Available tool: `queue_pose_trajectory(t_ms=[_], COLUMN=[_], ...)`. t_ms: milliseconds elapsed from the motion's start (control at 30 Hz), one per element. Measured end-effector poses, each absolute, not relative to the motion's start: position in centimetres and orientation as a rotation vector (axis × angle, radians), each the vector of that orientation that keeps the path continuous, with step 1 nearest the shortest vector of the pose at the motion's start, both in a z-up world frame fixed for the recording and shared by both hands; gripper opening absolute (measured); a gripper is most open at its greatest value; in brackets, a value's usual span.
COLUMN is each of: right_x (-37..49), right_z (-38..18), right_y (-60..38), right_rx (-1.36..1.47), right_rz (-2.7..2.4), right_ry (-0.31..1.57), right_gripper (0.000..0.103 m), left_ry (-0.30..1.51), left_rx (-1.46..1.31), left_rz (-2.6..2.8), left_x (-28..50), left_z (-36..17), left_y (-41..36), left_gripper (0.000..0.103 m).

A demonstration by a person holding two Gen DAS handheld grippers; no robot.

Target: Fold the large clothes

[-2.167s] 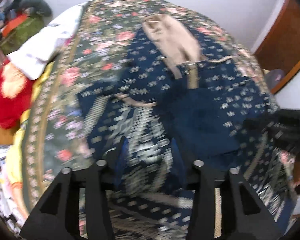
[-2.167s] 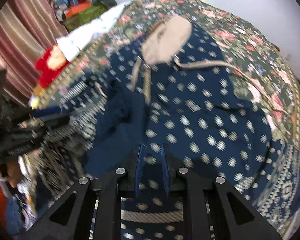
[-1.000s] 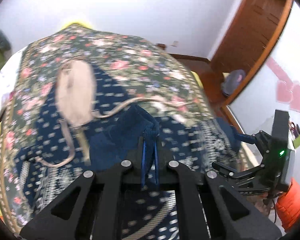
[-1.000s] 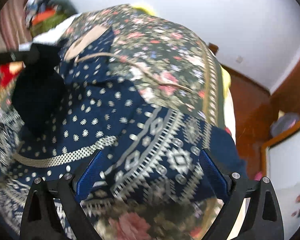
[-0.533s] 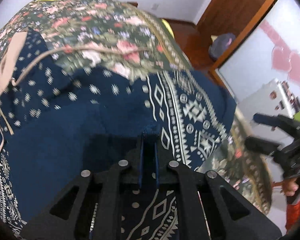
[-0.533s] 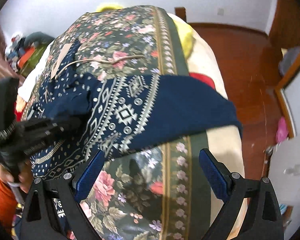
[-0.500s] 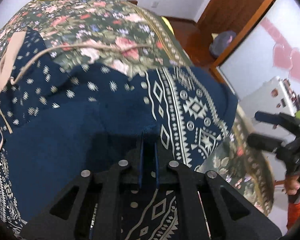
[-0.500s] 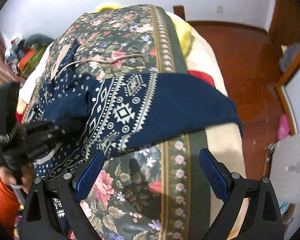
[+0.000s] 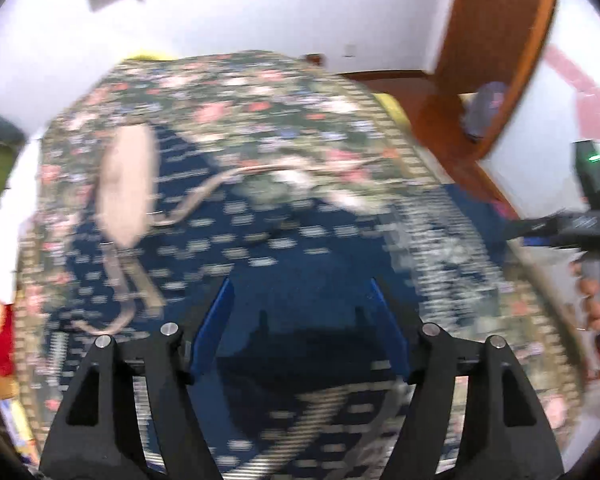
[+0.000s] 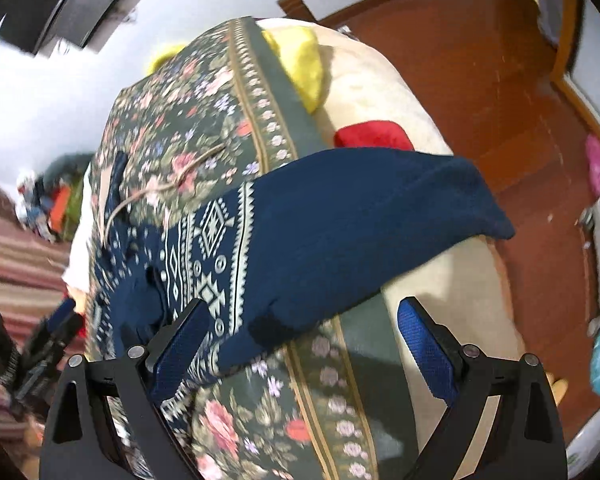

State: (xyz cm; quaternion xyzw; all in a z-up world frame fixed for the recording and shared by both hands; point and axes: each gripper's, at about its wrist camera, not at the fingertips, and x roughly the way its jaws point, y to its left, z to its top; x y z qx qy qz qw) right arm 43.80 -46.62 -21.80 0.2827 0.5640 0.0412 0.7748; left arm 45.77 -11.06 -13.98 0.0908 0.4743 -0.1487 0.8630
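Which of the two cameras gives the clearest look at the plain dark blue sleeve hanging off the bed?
The right wrist view: the sleeve lies sharp, draped over the bed's edge. In the left wrist view that side of the garment is only a motion-blurred smear at the right.

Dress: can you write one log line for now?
left gripper: opening, nothing pinched | right gripper: open | dress: on bed

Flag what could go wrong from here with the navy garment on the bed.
1. The navy garment's plain end overhangs the floral bedspread toward the mattress edge; it could slide off.
2. The left gripper is opening over loose fabric, pads clear of it; the fold just laid may spring back.
3. The beige drawstring trails across the bedspread and could snag on the next pull. The right gripper is open, holding nothing.
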Motion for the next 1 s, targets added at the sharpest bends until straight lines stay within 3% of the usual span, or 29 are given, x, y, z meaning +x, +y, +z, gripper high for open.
queue_pose_trajectory(t_ms=[100, 300, 400, 467, 567, 733, 1000], right_x=[44.5, 46.0, 46.7, 47.2, 47.6, 47.0, 46.0], right_z=[-23.1, -24.9, -24.9, -24.9, -24.6, -22.5, -15.7], right_y=[-47.1, -46.7, -46.5, -46.6, -46.7, -45.9, -43.4], right_rx=[0.683, 0.654, 0.604, 0.590, 0.576, 0.493, 0.411], right_rz=[0.095, 0.048, -0.017, -0.040, -0.086, -0.075, -0.026], right_ry=[1.235, 1.243, 1.205, 1.184, 1.164, 1.106, 0.960], right_gripper=[0.093, 0.079, 0.062, 0.042, 0.025, 0.015, 0.011], left_ry=[1.034, 1.181, 1.155, 1.150, 1.153, 1.146, 1.132], left_rx=[0.192, 0.178, 0.134, 0.115, 0.113, 0.136, 0.135], left_rz=[-0.212, -0.120, -0.127, -0.126, -0.121, -0.131, -0.175], left_x=[46.5, 47.0, 46.4, 46.3, 46.5, 46.3, 44.9], left_z=[-16.1, -22.6, -23.2, -23.4, -23.5, -22.9, -21.4], left_y=[-7.5, -2.8, -2.0, -1.6, -1.6, -2.3, -3.3], left_gripper=[0.068, 0.068, 0.069, 0.068, 0.068, 0.068, 0.068])
